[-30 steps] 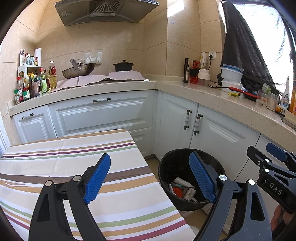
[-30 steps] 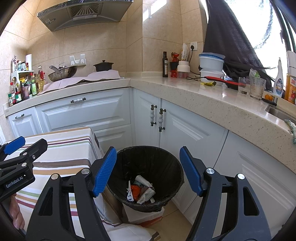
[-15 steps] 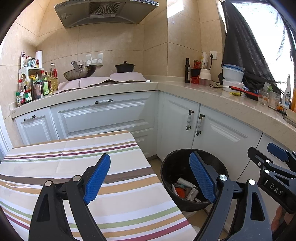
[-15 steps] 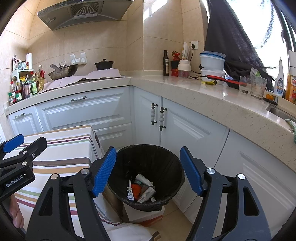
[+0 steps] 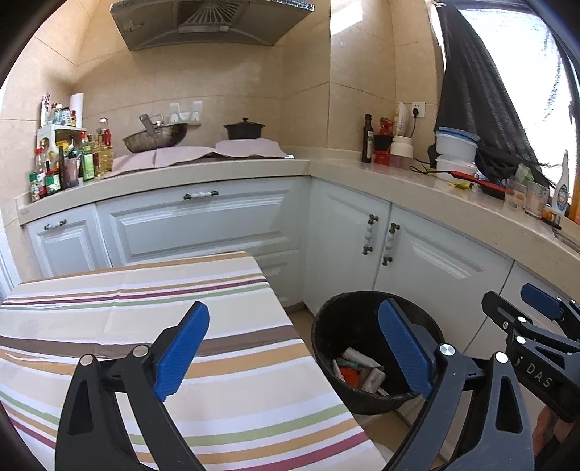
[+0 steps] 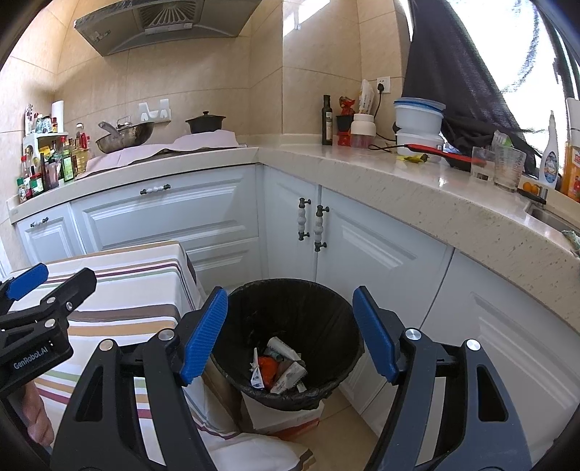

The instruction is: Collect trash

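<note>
White kitchen cabinets point(image 6: 380, 261) curve behind a striped tablecloth point(image 5: 145, 326). A black bin point(image 6: 290, 326) on the floor beside it holds the crumpled wrappers point(image 6: 279, 369). The left gripper point(image 5: 293, 355) tilts down over the cloth, its jaws just opening wider, nothing between them. The right gripper point(image 6: 290, 333) tilts down above the bin, fingers apart and empty

Striped tablecloth point(image 5: 108, 311), white cabinets point(image 6: 384, 261), wok point(image 5: 156, 136), black pot point(image 5: 244, 129), range hood point(image 5: 210, 21), condiment bottles point(image 5: 65, 166)
</note>
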Demonstrator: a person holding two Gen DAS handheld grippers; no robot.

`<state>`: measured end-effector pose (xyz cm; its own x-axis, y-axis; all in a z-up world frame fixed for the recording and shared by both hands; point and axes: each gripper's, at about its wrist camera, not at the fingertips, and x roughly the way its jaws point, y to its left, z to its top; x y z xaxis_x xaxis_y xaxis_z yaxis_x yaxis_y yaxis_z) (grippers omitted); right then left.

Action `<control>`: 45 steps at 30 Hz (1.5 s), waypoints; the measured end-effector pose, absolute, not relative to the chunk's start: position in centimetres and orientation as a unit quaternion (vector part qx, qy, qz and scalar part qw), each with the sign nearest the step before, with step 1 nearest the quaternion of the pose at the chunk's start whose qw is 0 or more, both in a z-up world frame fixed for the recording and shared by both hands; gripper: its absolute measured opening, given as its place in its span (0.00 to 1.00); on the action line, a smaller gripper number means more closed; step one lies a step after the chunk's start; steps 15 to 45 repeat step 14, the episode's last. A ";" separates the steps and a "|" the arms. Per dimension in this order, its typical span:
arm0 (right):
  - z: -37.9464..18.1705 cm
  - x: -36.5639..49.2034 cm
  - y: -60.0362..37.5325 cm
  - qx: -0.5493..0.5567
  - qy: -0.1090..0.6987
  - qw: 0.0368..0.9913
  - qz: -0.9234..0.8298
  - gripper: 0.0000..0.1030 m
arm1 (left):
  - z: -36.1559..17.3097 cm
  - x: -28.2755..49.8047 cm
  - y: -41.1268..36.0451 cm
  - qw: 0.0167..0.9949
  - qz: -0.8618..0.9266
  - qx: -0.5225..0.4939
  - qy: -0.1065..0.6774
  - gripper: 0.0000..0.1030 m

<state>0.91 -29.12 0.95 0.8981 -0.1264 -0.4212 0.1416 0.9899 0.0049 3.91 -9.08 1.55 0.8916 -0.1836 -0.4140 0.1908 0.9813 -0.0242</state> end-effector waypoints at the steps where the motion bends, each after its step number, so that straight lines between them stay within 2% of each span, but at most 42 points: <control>1: 0.9 1.0 -29.2 0.018 0.216 0.974 -0.069 0.68 | 1.6 3.9 -9.2 0.972 -0.096 0.016 0.213 0.89; 14: 0.7 1.2 -28.8 0.017 0.217 0.974 -0.063 0.69 | 0.7 4.7 -9.3 0.965 -0.088 0.050 0.243 0.89; 45: 0.7 1.2 -28.8 0.017 0.217 0.974 -0.063 0.69 | 0.7 4.7 -9.3 0.965 -0.088 0.050 0.243 0.89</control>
